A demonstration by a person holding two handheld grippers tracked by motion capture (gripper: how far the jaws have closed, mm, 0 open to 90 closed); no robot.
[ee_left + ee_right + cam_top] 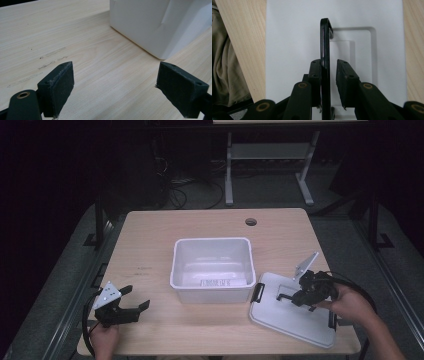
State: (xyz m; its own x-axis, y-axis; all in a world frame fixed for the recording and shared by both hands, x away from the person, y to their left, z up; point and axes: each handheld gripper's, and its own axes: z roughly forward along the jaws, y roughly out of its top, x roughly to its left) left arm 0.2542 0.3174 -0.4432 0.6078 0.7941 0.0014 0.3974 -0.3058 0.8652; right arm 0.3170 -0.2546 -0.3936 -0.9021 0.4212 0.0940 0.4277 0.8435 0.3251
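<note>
lid (295,312) | white, flat on table | handle (325,50) raised

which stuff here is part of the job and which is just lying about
In the job:
- flat white plastic lid
- its black carry handle, between the right gripper jaws
- open white plastic bin

Lying about:
- left gripper, idle
- white-legged table behind
</note>
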